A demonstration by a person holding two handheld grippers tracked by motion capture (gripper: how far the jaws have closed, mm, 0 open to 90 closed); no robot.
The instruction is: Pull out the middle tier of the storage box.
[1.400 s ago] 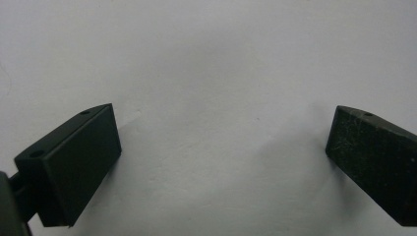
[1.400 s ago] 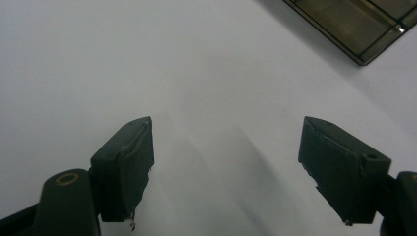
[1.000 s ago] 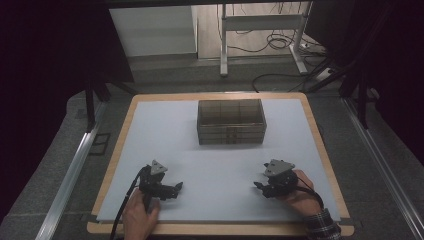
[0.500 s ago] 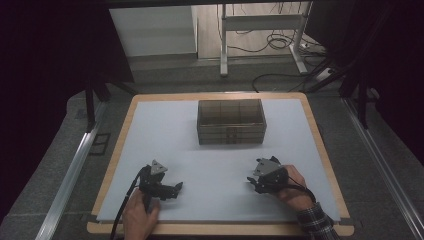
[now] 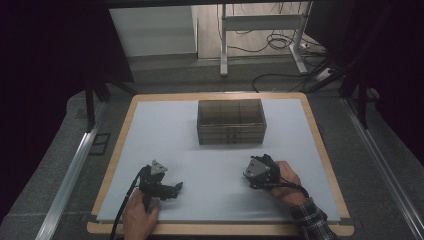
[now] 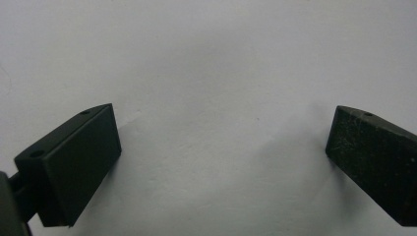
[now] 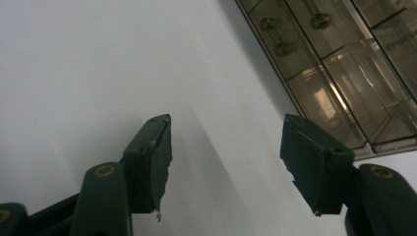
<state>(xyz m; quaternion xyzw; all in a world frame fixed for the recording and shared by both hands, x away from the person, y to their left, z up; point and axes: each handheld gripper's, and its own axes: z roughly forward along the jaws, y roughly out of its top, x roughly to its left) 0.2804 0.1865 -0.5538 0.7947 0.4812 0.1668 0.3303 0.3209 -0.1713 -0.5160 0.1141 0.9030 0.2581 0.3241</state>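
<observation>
Well, both claws gape (no readable writing) near clear box (image 5: 231,121)

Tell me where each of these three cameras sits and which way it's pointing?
High view: above the person's side, looking forward and down on the table, both hands and grippers low.
Left gripper view: rides the left gripper, facing bare tabletop between its open jaws.
Right gripper view: rides the right gripper, aimed toward the clear box.
Shared: that box also appears from above.
</observation>
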